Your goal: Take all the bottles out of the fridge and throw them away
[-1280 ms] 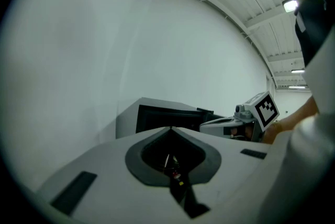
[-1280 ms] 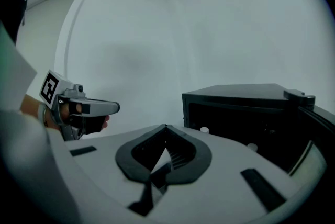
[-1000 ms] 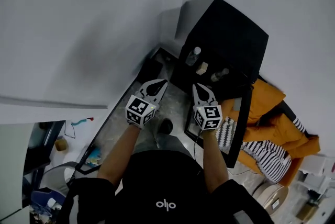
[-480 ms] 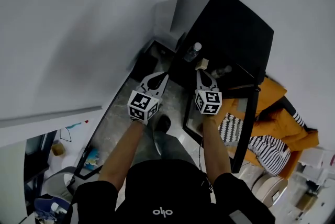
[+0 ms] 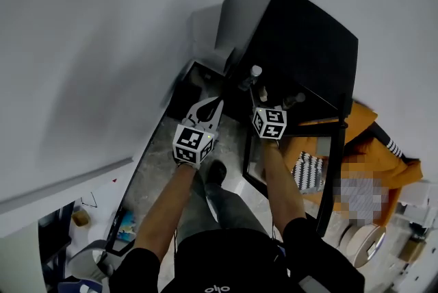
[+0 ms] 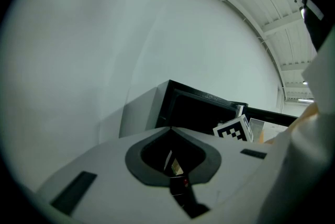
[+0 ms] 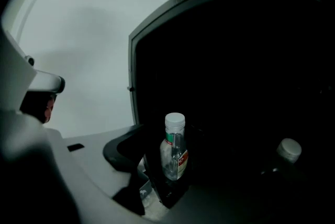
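The black fridge (image 5: 301,38) stands open. Inside, a clear bottle (image 5: 252,74) with a white cap and red label stands upright (image 7: 174,147). A second, darker bottle (image 5: 293,98) sits further right, where only its pale cap (image 7: 288,149) shows. My right gripper (image 5: 260,96) reaches into the opening. Its jaws have just been opening and stand open (image 7: 167,191), with nothing between the pads and the clear bottle just beyond them. My left gripper (image 5: 213,105) hangs left of the fridge. Its jaws are shut and empty, their tips touching (image 6: 170,130).
The fridge door (image 5: 330,168) swings out to the right. Behind it lie an orange garment (image 5: 373,148) and a striped cloth (image 5: 308,172). A white wall (image 5: 102,45) runs along the left. The person's shoe (image 5: 217,170) rests on the grey floor.
Both grippers have moved forward and down toward the fridge. The right one now reaches into the opening near the clear bottle. The left stays shut.
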Demonstrator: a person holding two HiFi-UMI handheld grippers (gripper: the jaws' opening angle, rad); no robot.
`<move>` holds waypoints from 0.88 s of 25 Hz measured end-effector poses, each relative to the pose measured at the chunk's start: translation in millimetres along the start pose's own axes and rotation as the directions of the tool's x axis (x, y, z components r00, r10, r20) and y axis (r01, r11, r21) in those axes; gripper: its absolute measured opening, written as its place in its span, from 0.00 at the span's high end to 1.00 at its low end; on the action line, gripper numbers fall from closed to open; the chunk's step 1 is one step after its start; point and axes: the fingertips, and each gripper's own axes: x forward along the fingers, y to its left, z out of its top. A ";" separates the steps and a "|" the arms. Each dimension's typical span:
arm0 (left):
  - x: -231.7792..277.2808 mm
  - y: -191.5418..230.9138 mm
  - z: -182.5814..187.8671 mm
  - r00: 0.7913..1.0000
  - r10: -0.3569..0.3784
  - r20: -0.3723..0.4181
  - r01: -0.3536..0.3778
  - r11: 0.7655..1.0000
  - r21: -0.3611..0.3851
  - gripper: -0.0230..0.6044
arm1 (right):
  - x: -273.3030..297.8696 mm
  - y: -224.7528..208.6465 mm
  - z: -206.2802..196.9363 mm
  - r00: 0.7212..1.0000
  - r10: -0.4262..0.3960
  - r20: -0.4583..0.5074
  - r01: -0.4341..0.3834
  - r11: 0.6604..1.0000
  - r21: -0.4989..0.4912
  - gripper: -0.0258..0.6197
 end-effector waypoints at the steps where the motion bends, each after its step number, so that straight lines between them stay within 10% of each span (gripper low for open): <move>1: 2.2 1.8 -0.1 1.000 -0.003 -0.001 0.003 1.000 0.003 0.96 | 6.6 -1.7 -1.2 1.000 -0.009 -0.003 0.009 1.000 -0.004 0.62; 22: 34.7 38.1 -8.9 0.994 -0.059 -0.093 0.063 0.997 0.041 0.96 | 73.0 -19.6 -6.4 0.996 -0.053 -0.065 0.050 0.998 -0.050 0.59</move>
